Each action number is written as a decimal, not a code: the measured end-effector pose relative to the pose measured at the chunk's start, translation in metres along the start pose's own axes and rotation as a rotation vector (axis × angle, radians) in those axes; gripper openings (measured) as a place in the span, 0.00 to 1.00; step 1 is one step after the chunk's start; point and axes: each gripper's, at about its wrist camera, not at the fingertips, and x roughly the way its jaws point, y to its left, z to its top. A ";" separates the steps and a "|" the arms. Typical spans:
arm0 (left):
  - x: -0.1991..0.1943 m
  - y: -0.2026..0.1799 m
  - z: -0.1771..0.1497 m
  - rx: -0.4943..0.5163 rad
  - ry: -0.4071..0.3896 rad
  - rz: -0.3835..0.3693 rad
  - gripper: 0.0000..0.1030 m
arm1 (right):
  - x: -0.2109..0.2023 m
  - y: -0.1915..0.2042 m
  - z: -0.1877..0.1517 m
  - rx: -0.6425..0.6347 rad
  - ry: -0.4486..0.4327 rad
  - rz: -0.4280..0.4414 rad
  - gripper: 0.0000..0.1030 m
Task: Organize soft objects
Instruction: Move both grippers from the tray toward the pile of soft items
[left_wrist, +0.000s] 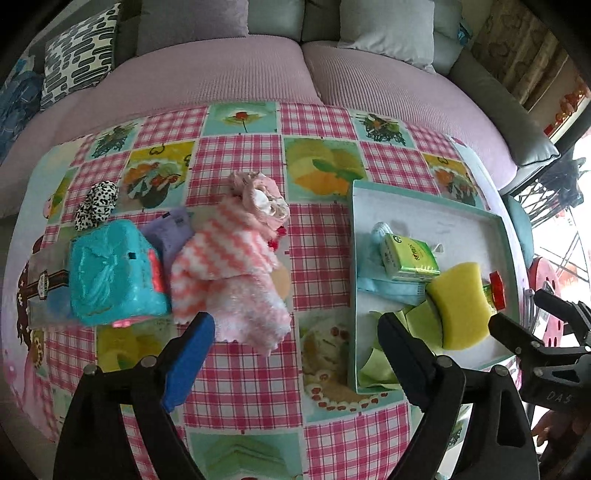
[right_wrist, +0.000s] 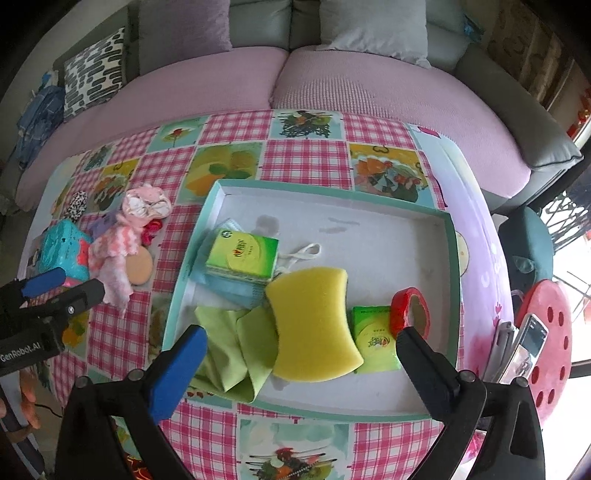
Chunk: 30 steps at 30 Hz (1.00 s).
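Note:
A shallow teal-rimmed tray (right_wrist: 452, 236) holds a yellow sponge (right_wrist: 314, 325), green cloths (right_wrist: 236, 350), two green tissue packs (right_wrist: 242, 254), a blue cloth and a red tape roll (right_wrist: 410, 312). The tray also shows in the left wrist view (left_wrist: 354, 229). Left of it lie a pink-and-white fluffy cloth (left_wrist: 229, 280), a pink fabric bundle (left_wrist: 258, 199), a teal tissue pack (left_wrist: 114, 273), a purple item and a leopard-print scrunchie (left_wrist: 96, 205). My left gripper (left_wrist: 295, 325) is open and empty above the tablecloth near the fluffy cloth. My right gripper (right_wrist: 301, 345) is open and empty over the sponge.
The table has a pink checked cloth (left_wrist: 317, 236) with fruit pictures. A round beige puff (right_wrist: 140, 266) lies by the fluffy cloth. A pink sofa (right_wrist: 332, 85) with cushions stands behind. A red stool (right_wrist: 546, 332) with phones stands at the right.

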 end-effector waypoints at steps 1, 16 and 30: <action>-0.003 0.002 0.000 0.000 -0.002 -0.003 0.88 | -0.002 0.002 0.000 -0.004 -0.001 -0.001 1.00; -0.059 0.090 0.014 -0.050 -0.069 0.054 0.88 | -0.033 0.072 0.015 -0.095 -0.050 0.049 1.00; -0.099 0.215 0.020 -0.184 -0.118 0.140 0.88 | -0.042 0.160 0.051 -0.174 -0.067 0.167 1.00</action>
